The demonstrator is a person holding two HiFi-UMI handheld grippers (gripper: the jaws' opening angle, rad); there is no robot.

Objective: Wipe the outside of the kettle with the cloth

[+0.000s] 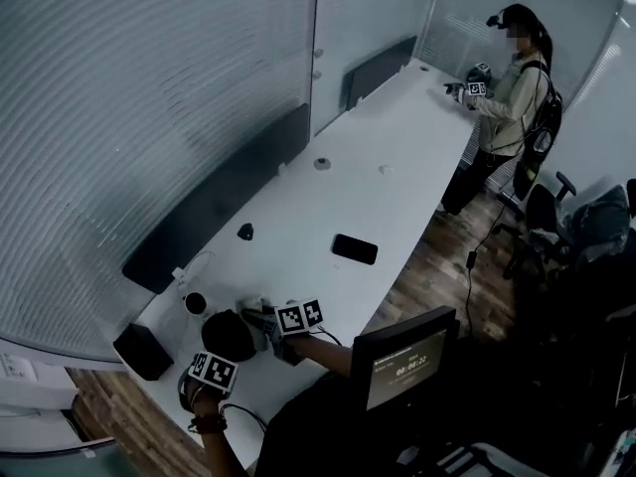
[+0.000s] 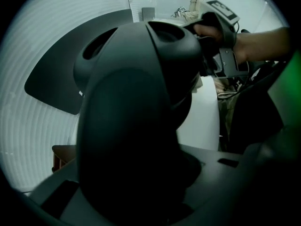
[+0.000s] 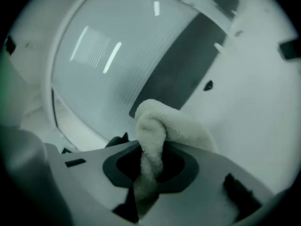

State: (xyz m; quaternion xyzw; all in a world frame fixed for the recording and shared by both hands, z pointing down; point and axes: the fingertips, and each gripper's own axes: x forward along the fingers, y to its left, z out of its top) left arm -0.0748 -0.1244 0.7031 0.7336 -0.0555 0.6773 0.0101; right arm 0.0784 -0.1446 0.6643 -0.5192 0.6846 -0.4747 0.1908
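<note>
Near table [image 1: 397, 157] corner: left hand-held gripper [image 1: 217, 364] clamps black plastic kettle [image 2: 136, 102], right hand-held gripper [image 3: 150, 168] pinches white terry cloth [image 3: 160, 121]. No cloth-kettle contact visible; wiping looks mostly undone.

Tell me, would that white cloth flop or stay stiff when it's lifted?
Probably floppy: the cloth bunches and folds over where the right gripper pinches it in its jaws. Its fluffy pile suggests it is light and unlikely to slip. It should mould easily round the kettle.
</note>
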